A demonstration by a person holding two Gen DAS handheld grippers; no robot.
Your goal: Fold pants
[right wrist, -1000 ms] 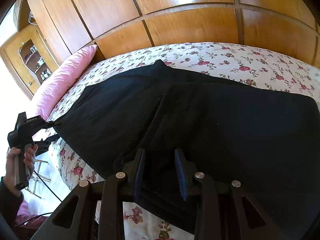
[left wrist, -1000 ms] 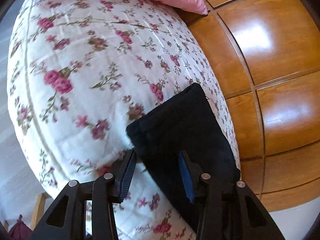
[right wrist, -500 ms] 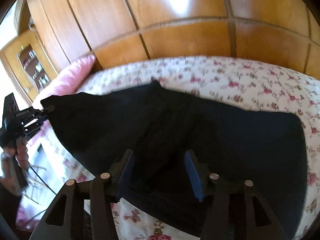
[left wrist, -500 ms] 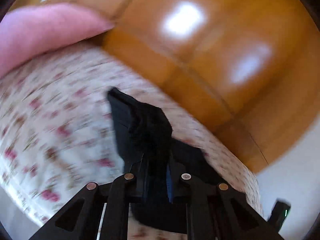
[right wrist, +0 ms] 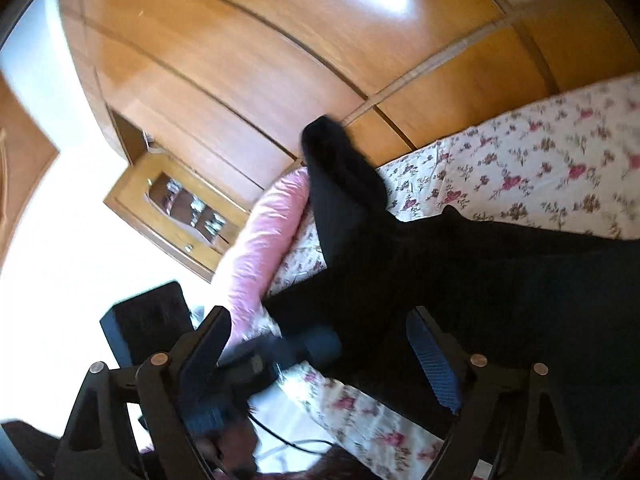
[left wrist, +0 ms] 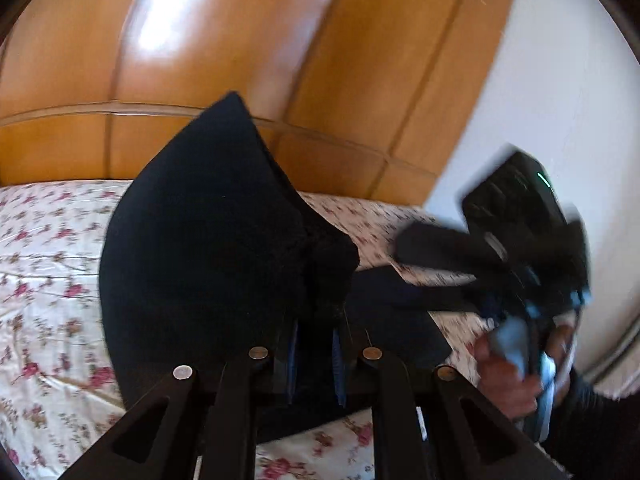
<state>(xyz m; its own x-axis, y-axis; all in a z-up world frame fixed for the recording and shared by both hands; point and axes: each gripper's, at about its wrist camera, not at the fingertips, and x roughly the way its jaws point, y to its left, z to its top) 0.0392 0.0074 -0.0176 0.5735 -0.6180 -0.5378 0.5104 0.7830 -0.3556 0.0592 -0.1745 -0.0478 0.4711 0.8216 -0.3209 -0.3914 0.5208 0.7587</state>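
Black pants [left wrist: 200,264]: one end is lifting off the bed [left wrist: 48,280], a corner standing up against the wooden wall panels [left wrist: 240,40]; the remainder is lying across the floral bedspread [right wrist: 540,168].
Left gripper [left wrist: 314,344]: jaws are pinching together on a bunched fold of the pants.
Right gripper [right wrist: 320,356]: jaws are standing wide apart, hovering over the dark cloth, gripping nothing.
Pink pillow [right wrist: 260,248]: lying at the bed's edge beside the raised cloth.

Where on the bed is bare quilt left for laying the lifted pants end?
Bare floral quilt lies left of the black pants, and between pants and wooden wall. It is crowded around the right gripper.
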